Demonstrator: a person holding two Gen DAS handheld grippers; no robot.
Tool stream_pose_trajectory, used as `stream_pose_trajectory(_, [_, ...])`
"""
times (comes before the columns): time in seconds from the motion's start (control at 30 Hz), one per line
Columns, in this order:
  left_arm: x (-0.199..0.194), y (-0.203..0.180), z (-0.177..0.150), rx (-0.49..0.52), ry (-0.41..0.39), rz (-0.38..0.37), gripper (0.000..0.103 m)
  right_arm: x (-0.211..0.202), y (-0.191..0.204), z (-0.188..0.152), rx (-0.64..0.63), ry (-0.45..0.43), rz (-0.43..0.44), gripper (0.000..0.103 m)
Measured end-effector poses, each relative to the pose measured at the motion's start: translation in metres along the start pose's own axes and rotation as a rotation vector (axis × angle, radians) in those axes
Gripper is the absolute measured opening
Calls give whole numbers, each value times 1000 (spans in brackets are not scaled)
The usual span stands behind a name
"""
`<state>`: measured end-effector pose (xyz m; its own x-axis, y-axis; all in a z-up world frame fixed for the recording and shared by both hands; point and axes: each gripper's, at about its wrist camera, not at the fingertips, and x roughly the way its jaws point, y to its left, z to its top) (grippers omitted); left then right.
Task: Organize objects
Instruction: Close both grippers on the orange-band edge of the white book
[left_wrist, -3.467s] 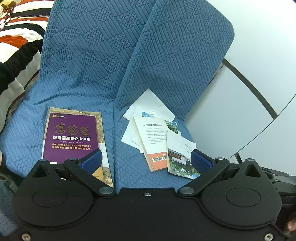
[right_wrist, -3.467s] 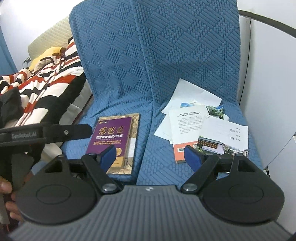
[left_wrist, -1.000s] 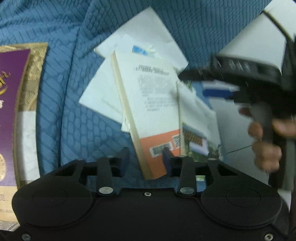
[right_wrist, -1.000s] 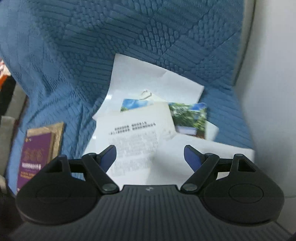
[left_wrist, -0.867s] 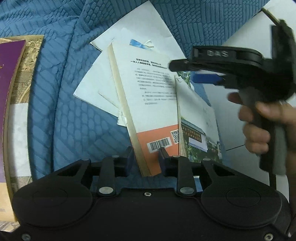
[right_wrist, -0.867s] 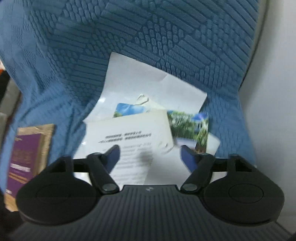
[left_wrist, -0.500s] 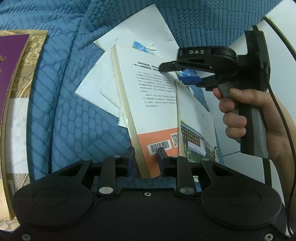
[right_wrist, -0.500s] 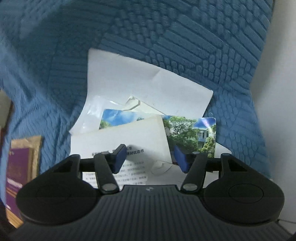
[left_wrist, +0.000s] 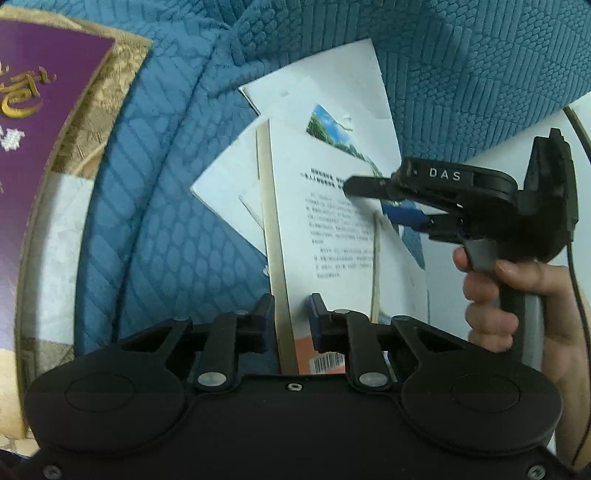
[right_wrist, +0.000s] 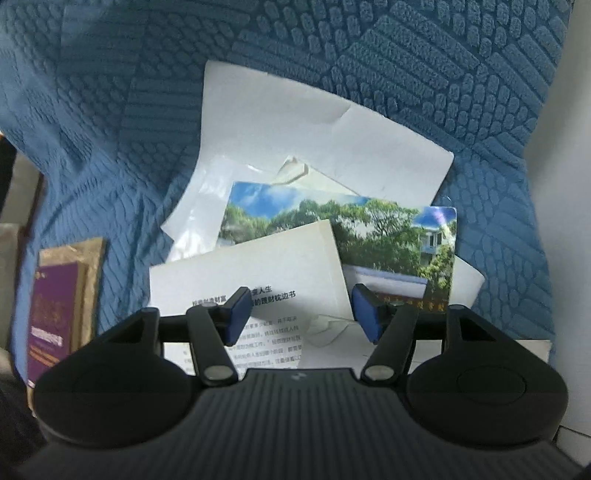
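Left gripper (left_wrist: 290, 317) jaws clenched on white book's (left_wrist: 325, 236) spine edge; right gripper (right_wrist: 297, 314) jaws released, spread above book's far corner, photo card (right_wrist: 388, 236) beyond.

Left hand-held gripper (left_wrist: 290, 315) nearly closed astride the spine edge of a white-and-orange book (left_wrist: 321, 236). Beneath it, loose white papers (left_wrist: 332, 85) on blue textured upholstery (left_wrist: 159, 221). Purple book (left_wrist: 40, 122) far left. Right hand-held gripper (left_wrist: 373, 201) low over the white cover.
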<state>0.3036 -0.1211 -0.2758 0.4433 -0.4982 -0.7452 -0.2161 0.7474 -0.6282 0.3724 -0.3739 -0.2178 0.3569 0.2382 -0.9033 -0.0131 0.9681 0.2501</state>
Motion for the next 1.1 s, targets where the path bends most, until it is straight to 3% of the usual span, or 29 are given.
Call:
stream_pose_trajectory(0.13, [-8,4,7,-25,-11,2,13,1,3,-3,33,22,8,67])
stream_pose_trajectory(0.4, [-29,15,10,-19,-6,38,13,-2,19,-20,57,49,18,67])
stream_pose_trajectory(0.93, [-74,40,-8,11,-1,113,14,-20,44,-82,108,98,77,67])
stream_pose_trajectory(1.1, [-86,41,-12,43,5,87,22,-26,38,-105,210,70,101,66])
